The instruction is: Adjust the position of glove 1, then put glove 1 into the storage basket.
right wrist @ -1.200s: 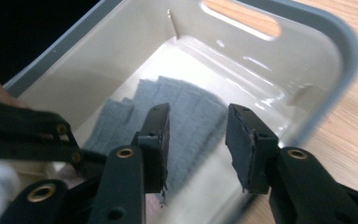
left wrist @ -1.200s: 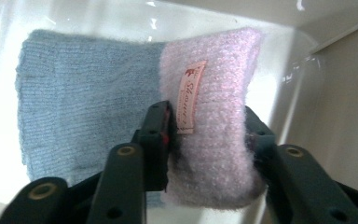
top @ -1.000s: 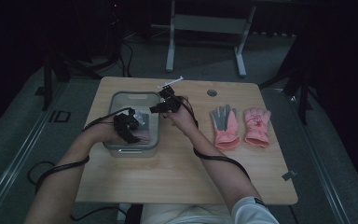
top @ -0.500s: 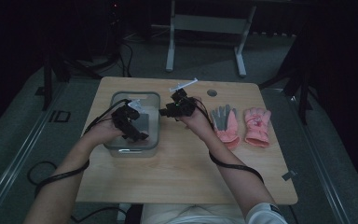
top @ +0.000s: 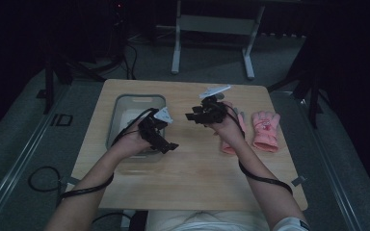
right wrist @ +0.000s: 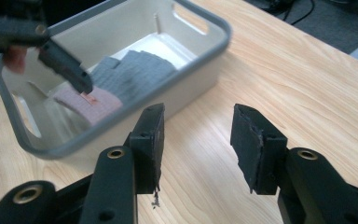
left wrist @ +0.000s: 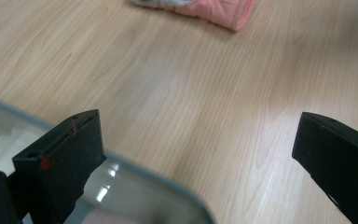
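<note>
A grey bin (top: 120,103) stands on the left of the wooden table (top: 197,183). Inside it lies a glove (right wrist: 135,70) with a grey palm and a pink cuff. My left gripper (top: 166,144) hangs at the bin's right rim; its jaws have just been opening and stand wide open (left wrist: 200,149) over bare wood, nothing between them. My right gripper (top: 192,117) is in the air at mid-table, jaws turned toward the bin, open and empty (right wrist: 198,140). Two pink gloves lie on the right: one (top: 266,130) in full sight, the other (top: 229,146) partly under my right hand.
Cables trail from both grippers off the table's near edge. The bin's rim (left wrist: 168,182) crosses the lower left of the left gripper view, with a pink glove (left wrist: 214,9) at the top. A metal stand (top: 212,29) is on the floor beyond the table.
The left gripper has come up out of the bin toward its right rim and opened. The right gripper has moved right, away from the bin and toward the pink gloves.
</note>
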### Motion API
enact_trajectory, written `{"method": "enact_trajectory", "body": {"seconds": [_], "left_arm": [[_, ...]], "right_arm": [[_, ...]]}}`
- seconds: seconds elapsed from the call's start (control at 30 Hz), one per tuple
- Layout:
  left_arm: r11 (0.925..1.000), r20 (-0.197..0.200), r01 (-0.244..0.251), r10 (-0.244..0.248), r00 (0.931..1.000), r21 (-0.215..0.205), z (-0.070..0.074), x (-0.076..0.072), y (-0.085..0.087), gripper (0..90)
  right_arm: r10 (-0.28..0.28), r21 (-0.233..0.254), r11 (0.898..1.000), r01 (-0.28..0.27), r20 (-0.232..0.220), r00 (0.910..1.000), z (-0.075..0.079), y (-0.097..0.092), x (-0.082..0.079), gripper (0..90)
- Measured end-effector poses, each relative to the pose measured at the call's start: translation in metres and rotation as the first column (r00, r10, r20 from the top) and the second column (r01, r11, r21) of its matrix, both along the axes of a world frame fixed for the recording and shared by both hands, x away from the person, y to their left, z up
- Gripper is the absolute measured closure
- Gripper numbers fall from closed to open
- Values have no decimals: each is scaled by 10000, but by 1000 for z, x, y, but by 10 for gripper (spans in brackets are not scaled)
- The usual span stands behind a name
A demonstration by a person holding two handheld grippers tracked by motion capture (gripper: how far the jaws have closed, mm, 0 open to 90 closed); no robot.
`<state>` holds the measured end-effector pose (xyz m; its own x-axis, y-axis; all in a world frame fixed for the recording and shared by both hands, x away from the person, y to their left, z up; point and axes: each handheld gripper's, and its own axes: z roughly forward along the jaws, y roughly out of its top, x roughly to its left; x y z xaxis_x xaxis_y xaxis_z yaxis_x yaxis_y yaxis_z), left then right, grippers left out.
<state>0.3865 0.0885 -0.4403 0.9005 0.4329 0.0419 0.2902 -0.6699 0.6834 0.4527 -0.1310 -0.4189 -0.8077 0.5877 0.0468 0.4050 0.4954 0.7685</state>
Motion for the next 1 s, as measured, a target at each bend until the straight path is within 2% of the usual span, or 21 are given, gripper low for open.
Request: {"method": "enact_trajectory", "body": {"seconds": [0.1, 0.13, 0.17, 0.2, 0.23, 0.3, 0.43, 0.5, 0.63, 0.73, 0.77, 0.8, 0.87, 1.0], "left_arm": [[9999, 131, -94, 95, 9999, -97, -4, -6, -14, 17], [9999, 131, -94, 95, 9999, -97, -4, -6, -14, 17], [9999, 151, -143, 145, 9998, -96, -5, -8, -18, 17], [9997, 345, -253, 253, 9991, -17, -7, -13, -26, 17], [9999, 388, -159, 161, 9991, -54, -7, -15, -29, 17], [9999, 495, -113, 113, 9987, -1, -8, -19, -36, 17], [9992, 276, 100, -89, 9996, -395, -12, -28, -43, 17], [10000, 529, 17, -12, 9986, -83, -16, -34, -47, 17], [9997, 226, 92, -87, 9997, -232, -31, -46, -55, 17], [10000, 196, 32, -34, 9998, 86, -45, -54, -62, 17], [10000, 196, 32, -34, 9998, 86, -45, -54, -62, 17], [10000, -32, -5, 5, 10000, -68, -54, -58, -63, 17], [9999, -105, -93, 92, 9999, -78, -62, -62, -65, 18], [9995, -14, -300, 300, 9995, 129, -78, -69, -66, 18]], "right_arm": [[-189, 70, 9998, 188, 62, 9998, 0, -20, -1, 548], [-189, 70, 9998, 188, 62, 9998, 0, -20, -1, 548], [-203, -32, 9998, 204, 51, 9998, -2, -32, 0, 562], [-214, -202, 9996, 218, 151, 9997, -4, -37, 0, 563], [-285, -382, 9988, 292, 193, 9994, -6, -42, 0, 568], [-441, -318, 9985, 443, 85, 9990, -8, -53, 2, 568], [-599, -385, 9974, 609, 260, 9979, -9, -71, 2, 564], [-770, -487, 9957, 787, 349, 9964, -11, -81, 4, 563], [-1104, -654, 9916, 1118, 252, 9936, -19, -101, 5, 557], [-1317, -951, 9866, 1326, 153, 9912, -26, -112, 8, 547], [-1370, -1082, 9845, 1383, 190, 9904, -28, -114, 9, 542], [-1473, -1199, 9815, 1490, 224, 9888, -30, -116, 10, 537], [-1585, -1451, 9765, 1591, 153, 9872, -33, -120, 13, 530], [-1789, -1759, 9683, 1773, 68, 9838, -41, -121, 20, 518]]}}
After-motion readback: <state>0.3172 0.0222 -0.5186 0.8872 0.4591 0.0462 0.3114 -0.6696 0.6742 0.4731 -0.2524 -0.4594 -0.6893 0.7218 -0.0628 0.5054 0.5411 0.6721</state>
